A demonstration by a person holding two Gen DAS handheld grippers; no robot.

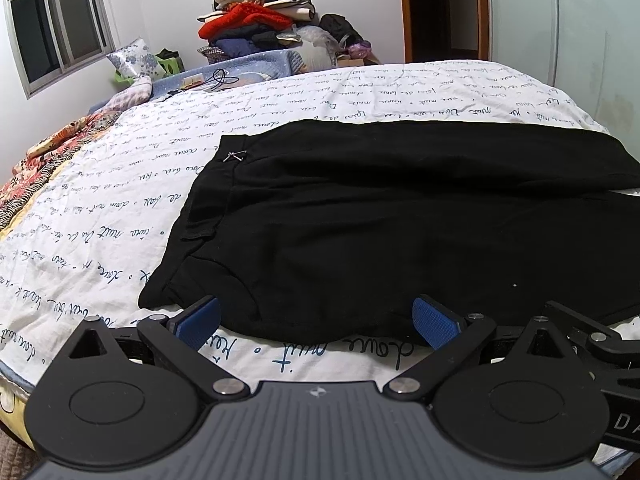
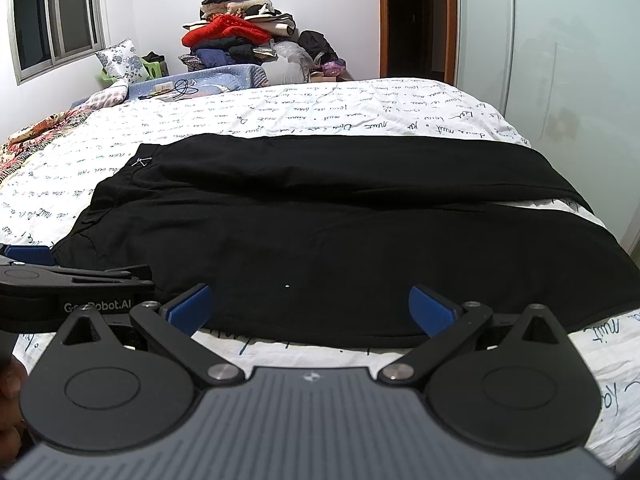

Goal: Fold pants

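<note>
Black pants (image 1: 380,216) lie flat across the bed, waistband to the left and both legs running off to the right; the right wrist view shows the same pants (image 2: 320,220). My left gripper (image 1: 316,322) stands open at the near hem by the waist end, its blue pads (image 1: 200,318) astride the cloth edge with nothing pinched. My right gripper (image 2: 310,312) is open too, at the near edge of the closer leg. The left gripper's body (image 2: 72,292) shows at the left of the right wrist view, and the right gripper's arm (image 1: 592,336) shows at the right of the left wrist view.
The bed carries a white sheet (image 1: 120,208) printed with handwriting. A patterned blanket (image 1: 40,164) lies at the far left. A tall pile of clothes (image 1: 260,20) stands behind the bed, beside a doorway (image 1: 440,8). A wardrobe door (image 2: 560,60) lines the right side.
</note>
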